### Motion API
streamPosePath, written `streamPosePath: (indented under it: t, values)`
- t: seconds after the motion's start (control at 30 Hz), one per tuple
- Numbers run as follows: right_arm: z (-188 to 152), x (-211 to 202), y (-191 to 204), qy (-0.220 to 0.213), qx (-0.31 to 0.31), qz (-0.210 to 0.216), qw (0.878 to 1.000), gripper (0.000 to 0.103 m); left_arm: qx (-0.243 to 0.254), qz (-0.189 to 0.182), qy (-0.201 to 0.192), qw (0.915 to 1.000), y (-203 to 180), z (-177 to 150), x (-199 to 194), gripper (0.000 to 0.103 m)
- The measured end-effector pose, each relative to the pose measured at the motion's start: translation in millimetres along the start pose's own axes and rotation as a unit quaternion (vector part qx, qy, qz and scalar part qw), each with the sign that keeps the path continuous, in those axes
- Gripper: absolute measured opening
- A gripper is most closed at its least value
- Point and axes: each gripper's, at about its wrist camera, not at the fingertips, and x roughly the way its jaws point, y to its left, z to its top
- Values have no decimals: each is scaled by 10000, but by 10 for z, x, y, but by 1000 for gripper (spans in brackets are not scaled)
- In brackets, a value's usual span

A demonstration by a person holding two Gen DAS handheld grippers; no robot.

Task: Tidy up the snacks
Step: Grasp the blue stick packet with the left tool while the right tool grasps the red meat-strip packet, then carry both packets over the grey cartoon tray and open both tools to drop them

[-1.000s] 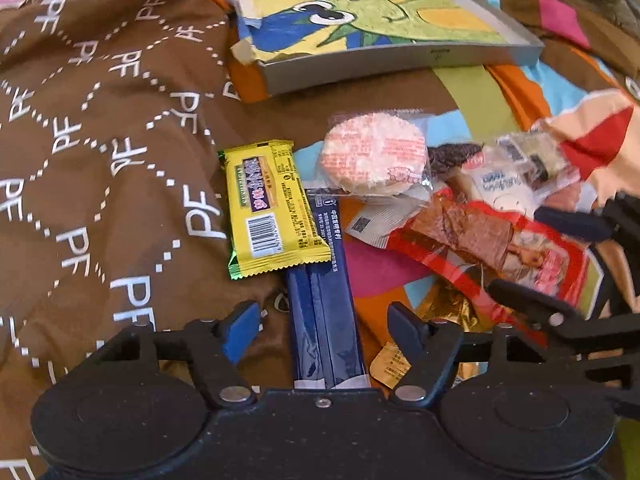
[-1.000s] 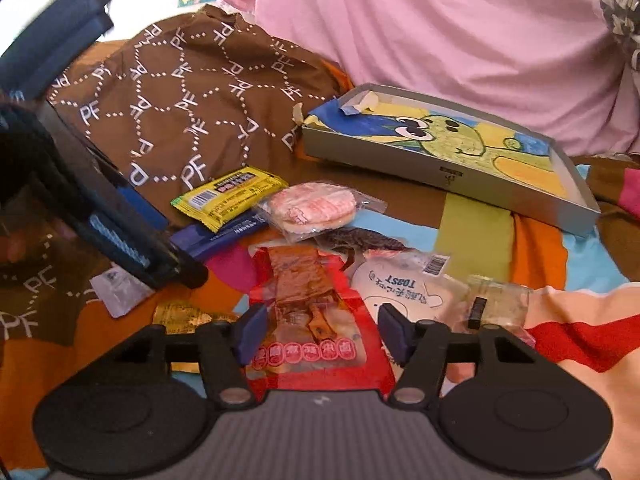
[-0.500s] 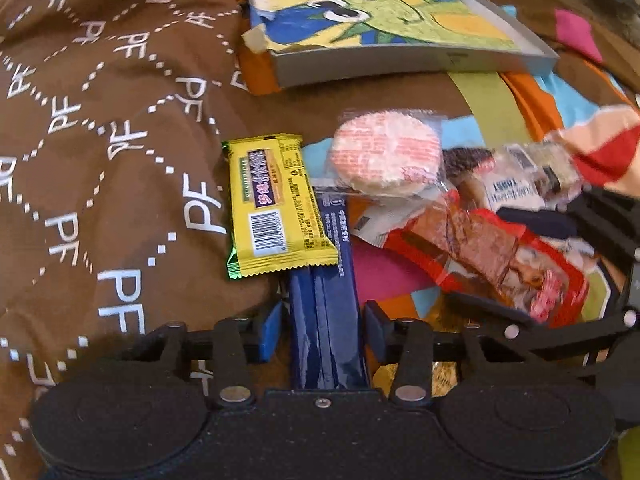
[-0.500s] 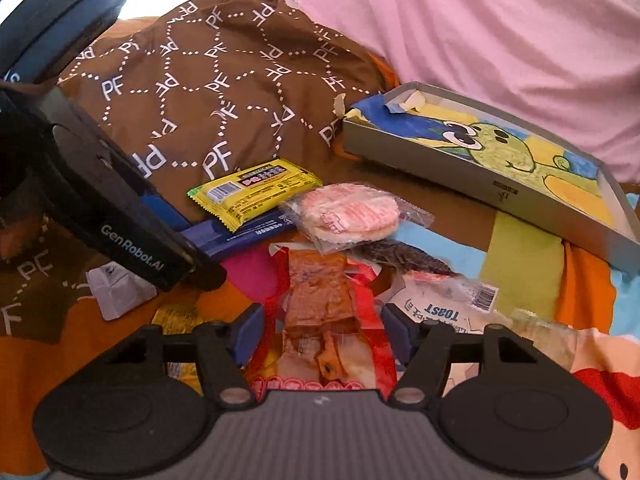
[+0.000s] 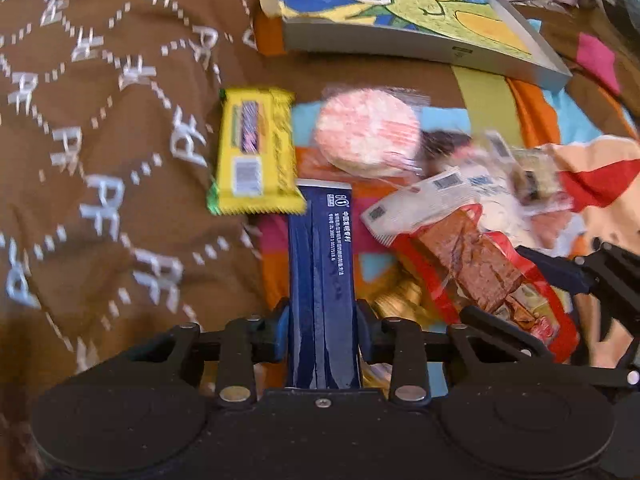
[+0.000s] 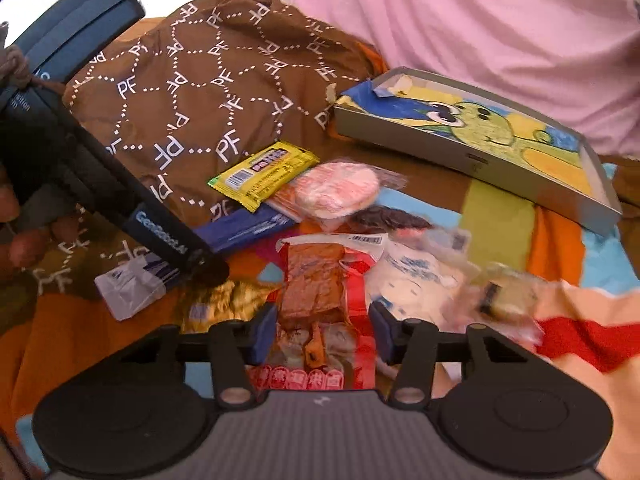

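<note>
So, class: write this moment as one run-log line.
left gripper: shut on long dark-blue foil packet | right gripper: open, straddling red plastic jerky pouch | grey cardboard tray: no snacks inside

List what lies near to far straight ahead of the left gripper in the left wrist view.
left gripper → dark blue packet between its fingers → yellow wrapper, overlapping the packet's far end → grey tray with the cartoon lining, farthest.

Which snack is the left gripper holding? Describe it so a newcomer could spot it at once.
Start at the grey cartoon-lined tray and come down through the snack pile. The long dark blue packet lies lengthwise between the left gripper's fingers, its far end tucked under the yellow wrapper. It is the only navy, stick-shaped pack there.
</note>
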Motion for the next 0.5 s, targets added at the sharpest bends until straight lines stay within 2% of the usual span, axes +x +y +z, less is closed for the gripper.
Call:
streamPosePath:
  t: [0.17, 0.27, 0.5]
  values:
    - [-38, -15, -108, 87, 309, 47, 9995, 56, 171, 87, -43, 9998, -94, -83, 17, 37]
    - [12, 67, -86, 142, 325, -18, 9994, 62, 90, 37, -65, 9999, -54, -83, 30, 40]
    - [7, 128, 15, 83, 199, -147, 9997, 55, 155, 29, -241, 9996, -64, -105, 30, 40]
